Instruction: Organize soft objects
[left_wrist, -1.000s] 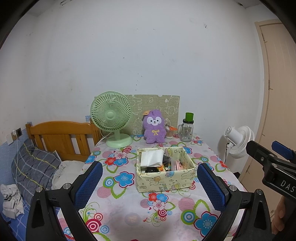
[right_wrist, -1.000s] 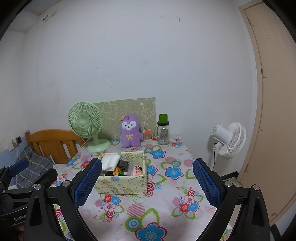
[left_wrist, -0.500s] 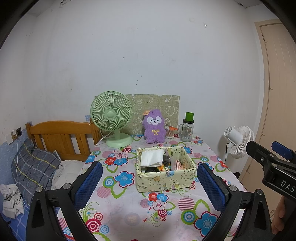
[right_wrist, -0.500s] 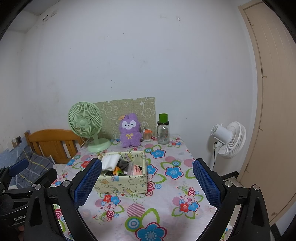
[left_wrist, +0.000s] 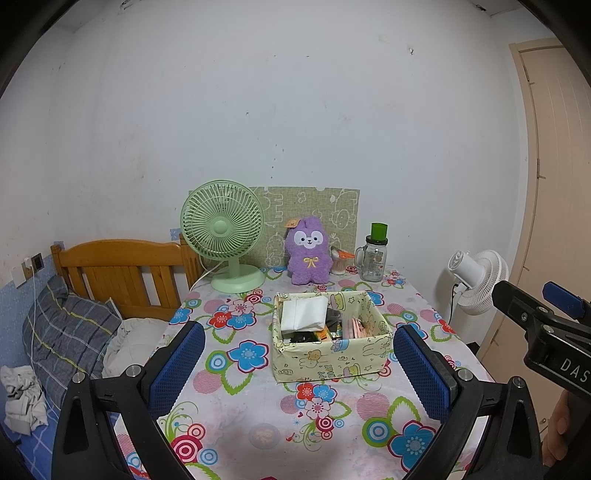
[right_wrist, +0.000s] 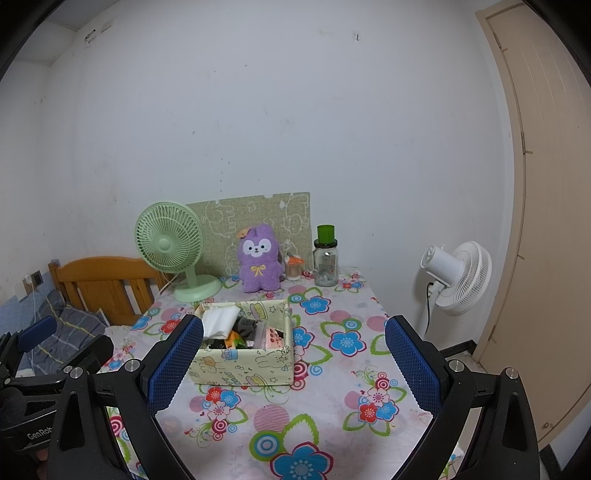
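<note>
A purple plush toy (left_wrist: 308, 256) (right_wrist: 258, 258) sits upright at the back of the flowered table, against a green board. A pale yellow printed box (left_wrist: 330, 338) (right_wrist: 245, 345) stands mid-table, holding a white tissue pack (left_wrist: 304, 314) (right_wrist: 221, 321), a grey cloth and small packets. My left gripper (left_wrist: 298, 367) is open, above the table's near edge, short of the box. My right gripper (right_wrist: 293, 363) is open too, its left blue pad (right_wrist: 177, 363) in front of the box's near left corner. Neither holds anything.
A green desk fan (left_wrist: 225, 232) stands back left, a glass jar with a green lid (left_wrist: 375, 254) and a small cup back right. A white floor fan (right_wrist: 458, 275) and a door (right_wrist: 546, 184) are to the right. A wooden bed headboard (left_wrist: 122, 269) with bedding lies left.
</note>
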